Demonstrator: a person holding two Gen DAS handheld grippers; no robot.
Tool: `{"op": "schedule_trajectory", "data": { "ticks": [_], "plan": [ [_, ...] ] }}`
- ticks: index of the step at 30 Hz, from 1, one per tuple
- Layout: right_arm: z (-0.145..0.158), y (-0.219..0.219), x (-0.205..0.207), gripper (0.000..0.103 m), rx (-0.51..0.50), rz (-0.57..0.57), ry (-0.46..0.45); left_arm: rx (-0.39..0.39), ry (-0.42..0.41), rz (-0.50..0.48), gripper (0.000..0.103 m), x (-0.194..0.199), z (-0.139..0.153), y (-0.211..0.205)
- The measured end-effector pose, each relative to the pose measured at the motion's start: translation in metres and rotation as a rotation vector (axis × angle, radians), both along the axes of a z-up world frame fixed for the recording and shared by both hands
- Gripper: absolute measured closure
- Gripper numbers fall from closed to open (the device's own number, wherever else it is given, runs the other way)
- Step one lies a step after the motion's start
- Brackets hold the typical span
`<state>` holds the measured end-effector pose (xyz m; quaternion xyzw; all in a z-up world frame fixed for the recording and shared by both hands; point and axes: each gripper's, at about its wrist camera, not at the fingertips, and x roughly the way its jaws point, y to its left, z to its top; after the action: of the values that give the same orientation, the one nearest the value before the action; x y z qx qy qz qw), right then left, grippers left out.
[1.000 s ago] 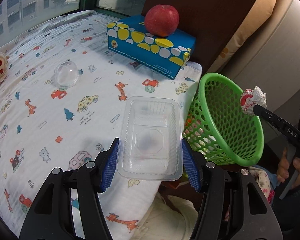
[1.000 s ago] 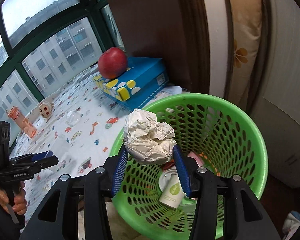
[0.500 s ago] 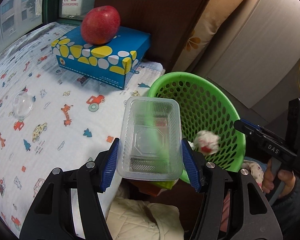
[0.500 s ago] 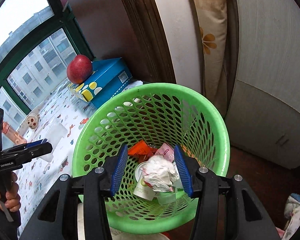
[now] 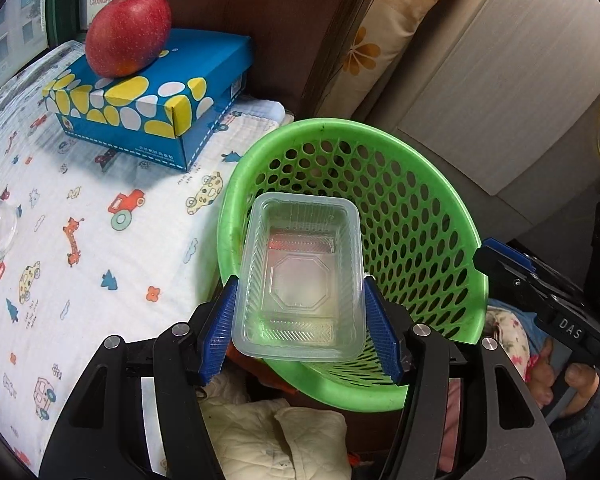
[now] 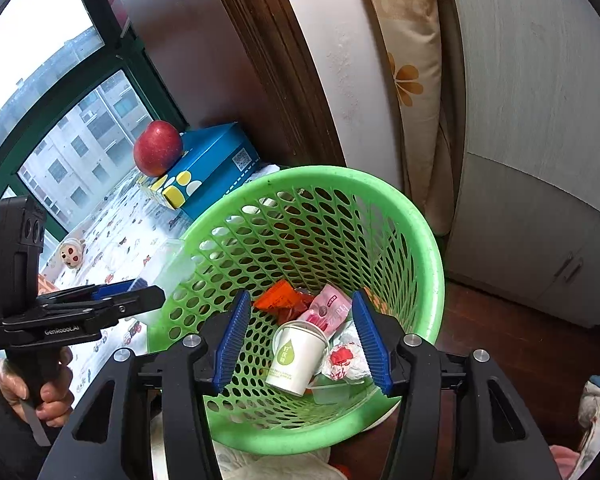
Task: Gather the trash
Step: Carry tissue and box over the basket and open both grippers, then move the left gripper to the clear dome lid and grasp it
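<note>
Left gripper, tilted down, clamps the clear tray over the green basket; right gripper, jaws just opening, hangs empty above its far-side trash.

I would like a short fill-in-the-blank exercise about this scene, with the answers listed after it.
1. The left gripper holds a clear plastic ____ above the green basket.
2. The red apple rests on top of a ____ box.
3. Between the fingers of the right gripper there is ____; its jaws have just been opening.
4. The crumpled wrapper lies inside the basket beside a white paper ____.

Answers: tray; blue; nothing; cup
</note>
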<state>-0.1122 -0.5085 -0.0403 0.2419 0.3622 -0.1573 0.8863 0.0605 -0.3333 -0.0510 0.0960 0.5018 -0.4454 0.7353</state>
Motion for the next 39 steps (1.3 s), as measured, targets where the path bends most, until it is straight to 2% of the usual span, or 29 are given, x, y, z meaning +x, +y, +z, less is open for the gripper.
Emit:
{"op": "schedule_trajectory", "data": {
  "ticks": [4, 6, 8, 14, 24, 31, 39],
  "plan": [
    [-0.001, -0.001, -0.002, 0.051, 0.009, -0.003, -0.004, -0.003, 0.028, -0.009, 0.042, -0.001, -0.007, -0.006],
    [-0.002, -0.002, -0.002, 0.051, 0.016, -0.003, -0.006, -0.011, 0.039, -0.01, 0.034, -0.002, -0.009, -0.008],
    [-0.002, -0.001, -0.002, 0.05, 0.019, -0.002, -0.007, -0.023, 0.044, -0.01, 0.031, -0.004, -0.008, -0.008],
    [-0.001, 0.004, 0.001, 0.05, 0.024, 0.01, -0.007, -0.039, 0.024, 0.014, 0.031, 0.0, -0.004, 0.005],
    [0.005, 0.025, 0.022, 0.046, 0.019, 0.065, -0.019, -0.013, -0.033, 0.186, 0.034, 0.045, 0.002, 0.062],
    [0.009, 0.052, 0.048, 0.046, 0.017, 0.136, -0.03, 0.049, -0.098, 0.341, 0.034, 0.089, -0.002, 0.111],
    [0.018, 0.088, 0.089, 0.045, 0.025, 0.237, -0.059, 0.144, -0.17, 0.53, 0.034, 0.156, -0.014, 0.163]
  ]
}}
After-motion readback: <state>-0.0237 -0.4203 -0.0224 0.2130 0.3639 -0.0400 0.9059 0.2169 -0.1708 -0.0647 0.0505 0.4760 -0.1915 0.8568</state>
